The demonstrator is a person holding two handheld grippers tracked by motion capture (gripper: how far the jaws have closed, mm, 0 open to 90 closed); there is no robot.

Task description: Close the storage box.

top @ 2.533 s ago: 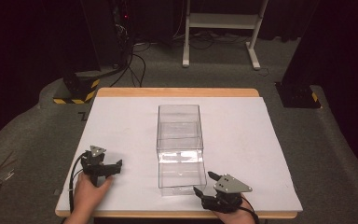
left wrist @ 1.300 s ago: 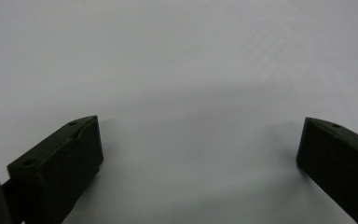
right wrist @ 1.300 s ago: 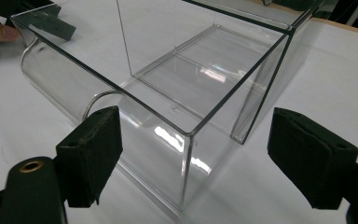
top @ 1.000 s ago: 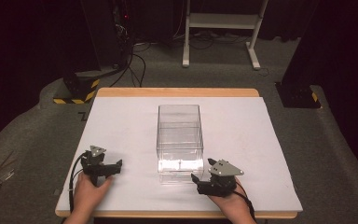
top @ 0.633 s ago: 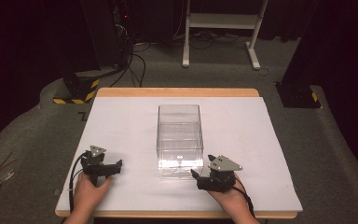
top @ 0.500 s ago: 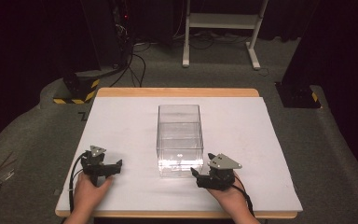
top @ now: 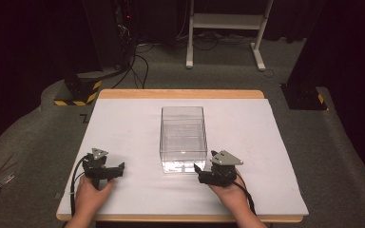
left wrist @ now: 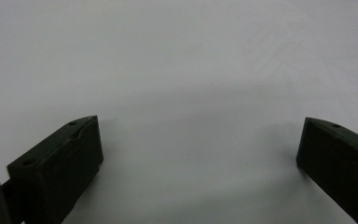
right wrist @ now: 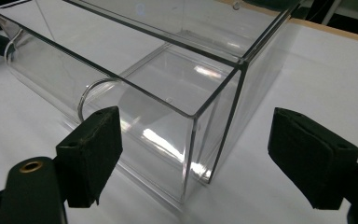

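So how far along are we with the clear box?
Early. The right gripper has its open jaws at the near corner of the clear box, not yet gripping. The left gripper rests open on the white table. The grasp itself is left.

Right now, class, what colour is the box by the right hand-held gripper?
The box is colourless, see-through plastic; the right gripper view shows it best.

1 clear box (top: 182,137), 2 tools, L (top: 120,167) & R (top: 198,169), 1 table (top: 275,142)
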